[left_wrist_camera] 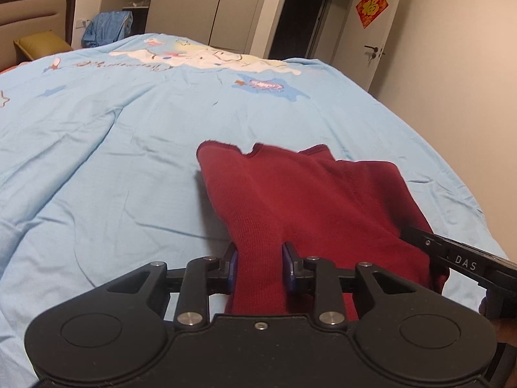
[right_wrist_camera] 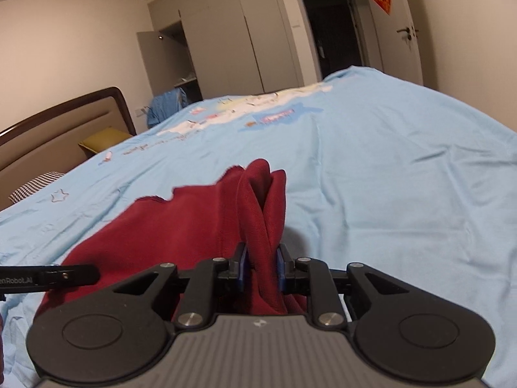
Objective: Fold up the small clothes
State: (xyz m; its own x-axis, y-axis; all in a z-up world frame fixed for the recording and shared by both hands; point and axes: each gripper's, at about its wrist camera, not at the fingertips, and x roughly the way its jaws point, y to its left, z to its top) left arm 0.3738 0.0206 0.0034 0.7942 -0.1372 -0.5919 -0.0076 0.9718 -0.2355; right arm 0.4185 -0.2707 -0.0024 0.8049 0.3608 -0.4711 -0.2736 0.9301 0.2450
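A small dark red knit garment lies partly on the light blue bedspread, its near edge lifted. My left gripper is shut on the garment's near left part, the cloth bunched between the blue pads. In the right wrist view the same garment runs away to the left, and my right gripper is shut on a thick fold of its right side. Each gripper's black body shows at the edge of the other's view, the right one and the left one.
The blue bedspread with a cartoon print covers the whole bed. A headboard and a yellow pillow are at the far left. Wardrobes, a dark doorway and a white door stand beyond the bed.
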